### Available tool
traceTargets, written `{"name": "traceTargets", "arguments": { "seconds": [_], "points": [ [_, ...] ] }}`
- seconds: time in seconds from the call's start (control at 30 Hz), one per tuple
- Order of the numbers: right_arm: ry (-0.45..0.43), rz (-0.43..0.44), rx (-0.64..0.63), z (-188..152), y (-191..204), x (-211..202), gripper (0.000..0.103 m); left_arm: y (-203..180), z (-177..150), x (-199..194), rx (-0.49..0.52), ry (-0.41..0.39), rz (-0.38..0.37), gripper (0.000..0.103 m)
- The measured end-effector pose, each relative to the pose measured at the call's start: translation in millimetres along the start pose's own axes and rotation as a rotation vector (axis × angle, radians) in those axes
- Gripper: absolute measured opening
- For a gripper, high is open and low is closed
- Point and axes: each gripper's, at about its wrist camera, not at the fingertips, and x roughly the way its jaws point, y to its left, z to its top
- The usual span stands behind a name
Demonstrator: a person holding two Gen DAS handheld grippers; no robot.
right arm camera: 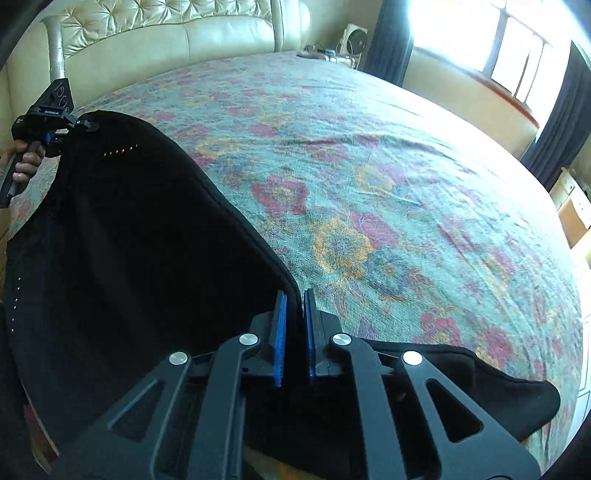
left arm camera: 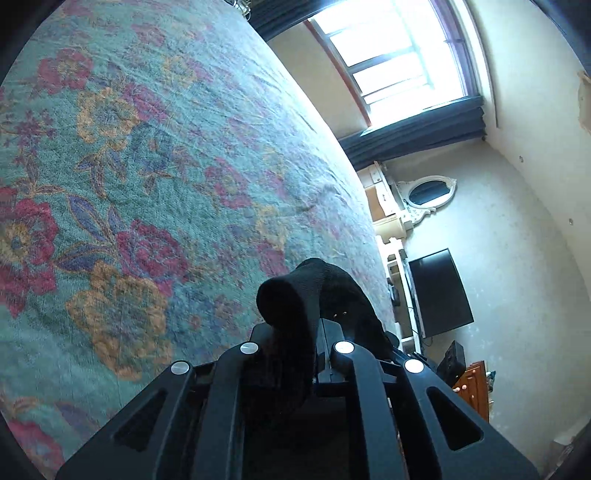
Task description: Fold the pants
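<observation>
Black pants [right arm camera: 140,236] hang stretched between both grippers above a bed with a floral cover [right arm camera: 388,177]. My right gripper [right arm camera: 295,317] is shut on the pants' edge, which runs between its blue pads. My left gripper [left arm camera: 317,325] is shut on a bunched fold of the pants [left arm camera: 295,295]. It also shows in the right wrist view [right arm camera: 86,125] at far left, pinching the far corner of the pants. A row of small metal studs [right arm camera: 120,149] marks the cloth near that corner. Another part of the pants [right arm camera: 498,391] lies on the bed at lower right.
A cream tufted headboard [right arm camera: 166,29] stands behind the bed. A bright window [left arm camera: 399,55] with dark curtains is at the side. A black monitor [left arm camera: 439,291], an oval mirror [left arm camera: 430,194] and shelves stand along the wall beyond the bed's edge.
</observation>
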Motion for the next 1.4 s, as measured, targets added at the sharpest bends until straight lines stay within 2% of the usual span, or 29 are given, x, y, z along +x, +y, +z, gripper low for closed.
{"name": "traceTargets", "arguments": {
  "seconds": [0.1, 0.2, 0.3, 0.37, 0.4, 0.5, 0.53, 0.57, 0.6, 0.67, 0.73, 0.8, 0.97, 1.07, 1.2, 1.4],
  "points": [
    [-0.060, -0.061, -0.051, -31.5, 32.9, -49.2, 0.008, -11.0, -30.1, -32.7, 0.010, 0.002, -0.064, 0.009],
    [-0.069, -0.086, -0.089, -73.0, 67.2, -81.8, 0.008, -17.9, -73.1, -55.3, 0.012, 0.036, -0.073, 0.010],
    [-0.035, -0.105, -0.134, -116.5, 100.4, -92.2, 0.007, -10.9, -114.1, -64.7, 0.013, 0.089, -0.024, 0.014],
    [0.024, -0.079, -0.123, -142.5, 114.0, -85.7, 0.007, -0.4, -139.8, -66.9, -0.003, 0.141, 0.039, 0.026],
    [0.049, -0.070, -0.114, -153.6, 118.9, -80.4, 0.007, 5.9, -151.9, -69.1, -0.017, 0.151, 0.065, 0.028],
    [0.091, -0.004, -0.042, -175.6, 122.7, -76.5, 0.015, 17.1, -179.8, -81.5, -0.064, 0.121, 0.125, 0.040],
    [0.087, 0.015, 0.005, -178.8, 120.0, -79.7, 0.029, 19.0, -185.7, -86.3, -0.094, 0.104, 0.131, 0.054],
    [0.075, 0.037, 0.059, -180.8, 115.9, -84.3, 0.045, 20.5, -190.3, -92.2, -0.139, 0.079, 0.125, 0.062],
    [0.049, 0.071, 0.130, -183.2, 110.8, -90.4, 0.050, 21.1, -194.3, -100.0, -0.186, 0.037, 0.099, 0.062],
    [-0.004, 0.162, 0.300, -181.9, 93.2, -100.5, 0.068, 21.5, -204.2, -118.4, -0.274, -0.061, 0.054, 0.073],
    [-0.042, 0.238, 0.464, -177.7, 77.8, -103.9, 0.071, 16.7, -211.0, -128.8, -0.319, -0.143, 0.035, 0.074],
    [-0.069, 0.307, 0.615, -179.6, 62.1, -100.5, 0.073, 8.9, -215.6, -128.0, -0.331, -0.176, 0.039, 0.075],
    [-0.081, 0.375, 0.830, -182.1, 44.9, -86.5, 0.073, -1.3, -218.7, -98.6, -0.364, -0.174, 0.104, 0.077],
    [-0.093, 0.400, 0.881, -188.9, 41.7, -86.9, 0.079, -1.9, -231.9, -91.9, -0.403, -0.188, 0.126, 0.077],
    [-0.093, 0.391, 0.872, -188.6, 43.4, -92.0, 0.080, -5.2, -252.0, -88.6, -0.453, -0.205, 0.154, 0.077],
    [-0.088, 0.393, 0.884, -193.9, 47.8, -90.1, 0.080, -2.6, -240.9, -87.2, -0.474, -0.255, 0.165, 0.077]
  ]
}}
